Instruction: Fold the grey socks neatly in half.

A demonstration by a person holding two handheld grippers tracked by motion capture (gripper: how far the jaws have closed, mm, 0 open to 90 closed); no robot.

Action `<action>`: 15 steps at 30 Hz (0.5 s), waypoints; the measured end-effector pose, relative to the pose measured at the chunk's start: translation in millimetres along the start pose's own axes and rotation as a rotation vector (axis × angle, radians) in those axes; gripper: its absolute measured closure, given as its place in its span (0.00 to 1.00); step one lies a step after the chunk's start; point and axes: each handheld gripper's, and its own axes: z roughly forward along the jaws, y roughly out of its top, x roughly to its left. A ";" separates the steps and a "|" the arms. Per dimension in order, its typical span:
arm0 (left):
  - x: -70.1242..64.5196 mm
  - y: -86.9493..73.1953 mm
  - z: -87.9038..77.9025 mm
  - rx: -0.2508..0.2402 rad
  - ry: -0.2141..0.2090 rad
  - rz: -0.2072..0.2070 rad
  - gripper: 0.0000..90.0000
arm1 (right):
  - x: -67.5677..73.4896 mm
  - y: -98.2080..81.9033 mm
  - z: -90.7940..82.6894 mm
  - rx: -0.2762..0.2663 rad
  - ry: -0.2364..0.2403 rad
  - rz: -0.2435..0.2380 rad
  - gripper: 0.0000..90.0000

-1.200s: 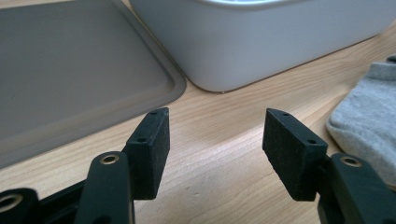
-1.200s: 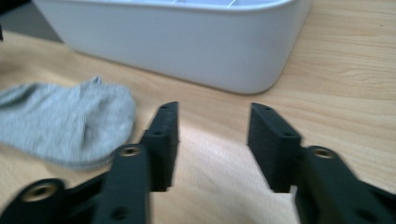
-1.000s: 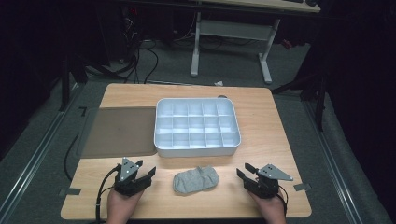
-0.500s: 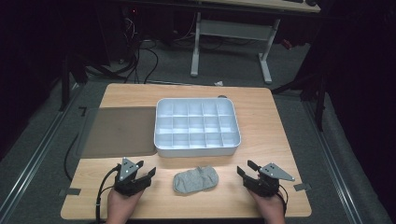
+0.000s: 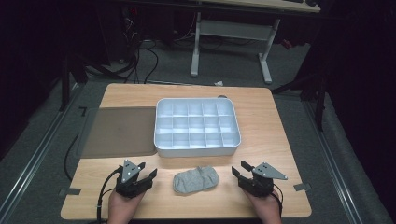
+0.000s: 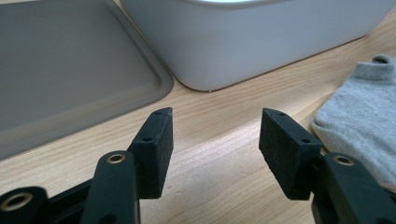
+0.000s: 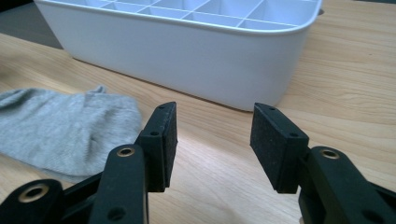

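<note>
1. High view: one wooden worktop (image 5: 275, 140) is seen, carrying one white compartment box (image 5: 197, 126), one grey flat lid (image 5: 119, 131) and one grey sock (image 5: 196, 179).
2. The sock is laid flat near the worktop's front edge, between the two grippers and in front of the box, touching neither gripper.
3. The box is divided into fifteen compartments, three rows of five; nothing can be made out in them. The lid is set just beside the box on its left, with part of it hanging over the worktop's left edge.
4. The left gripper (image 5: 150, 173) is held in one hand (image 5: 122, 205) at the front left. Its jaws stand apart and have just been closing a little; only bare wood is seen between them in the left gripper view, where the sock (image 6: 369, 116) lies off to the right of the jaws and the box wall (image 6: 252, 42) and the lid (image 6: 70, 70) lie ahead.
5. The right gripper (image 5: 236, 171) is held in the other hand (image 5: 266, 207) at the front right. Its jaws are likewise apart, having just been closing slightly, with nothing between them. In the right gripper view the sock (image 7: 60, 126) is left of the jaws and the box (image 7: 187, 56) stands ahead.
6. Nothing is seen standing between either gripper and the sock. Beyond the worktop, one white table frame (image 5: 233, 42) and loose cables (image 5: 140, 51) are seen on the floor.
</note>
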 end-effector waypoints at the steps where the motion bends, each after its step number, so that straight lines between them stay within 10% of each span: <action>1: 0.0 0.0 0.0 0.000 0.000 0.000 0.50 | 0.0 0.0 0.0 0.000 0.000 0.000 0.57; 15: -46.8 7.8 9.9 -0.006 -0.071 0.085 0.50 | 35.0 3.2 18.3 0.090 0.111 -0.009 0.68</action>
